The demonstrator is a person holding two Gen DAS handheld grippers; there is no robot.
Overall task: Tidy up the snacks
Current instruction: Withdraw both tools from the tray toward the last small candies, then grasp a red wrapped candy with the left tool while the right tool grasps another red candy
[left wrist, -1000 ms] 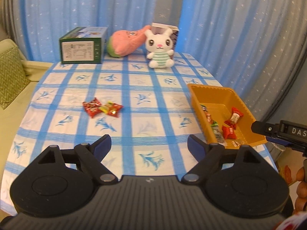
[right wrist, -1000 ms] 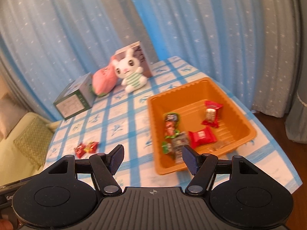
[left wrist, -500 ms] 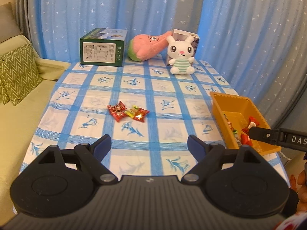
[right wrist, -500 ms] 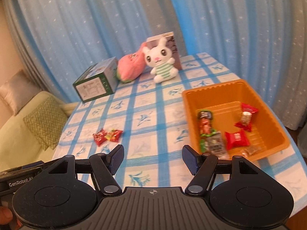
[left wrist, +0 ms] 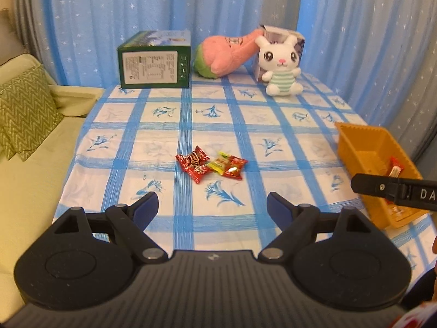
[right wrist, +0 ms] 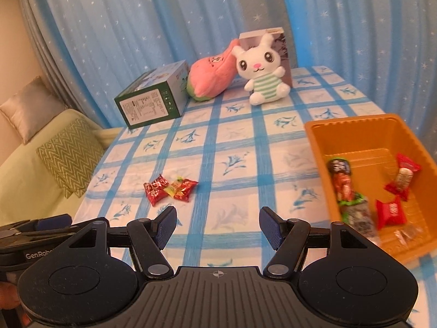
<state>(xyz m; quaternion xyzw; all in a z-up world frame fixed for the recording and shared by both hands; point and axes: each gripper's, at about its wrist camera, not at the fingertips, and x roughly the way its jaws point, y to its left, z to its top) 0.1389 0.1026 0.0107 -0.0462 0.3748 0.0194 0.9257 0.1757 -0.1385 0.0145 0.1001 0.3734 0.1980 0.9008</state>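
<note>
Three wrapped candies (left wrist: pixel 211 166) lie bunched on the blue-checked tablecloth, two red and a yellow one between; they also show in the right wrist view (right wrist: pixel 170 189). An orange tray (right wrist: pixel 363 125) at the right holds several snack packets (right wrist: pixel 390 211); its left wall shows in the left wrist view (left wrist: pixel 352 147). My left gripper (left wrist: pixel 212 207) is open and empty, just short of the candies. My right gripper (right wrist: pixel 217 225) is open and empty, over the cloth between candies and tray. Its side also shows in the left wrist view (left wrist: pixel 393 192).
At the table's back stand a green box (left wrist: pixel 154 61), a pink plush (left wrist: pixel 226 53), a white rabbit plush (left wrist: pixel 281 65) and a small carton (right wrist: pixel 262 35) behind it. A yellow-green sofa with a zigzag cushion (left wrist: pixel 24 109) is at the left. Blue curtains hang behind.
Both grippers swung left; the candies now sit centred ahead of the left gripper and the tray slid to the right edge. Both stay open and empty.
</note>
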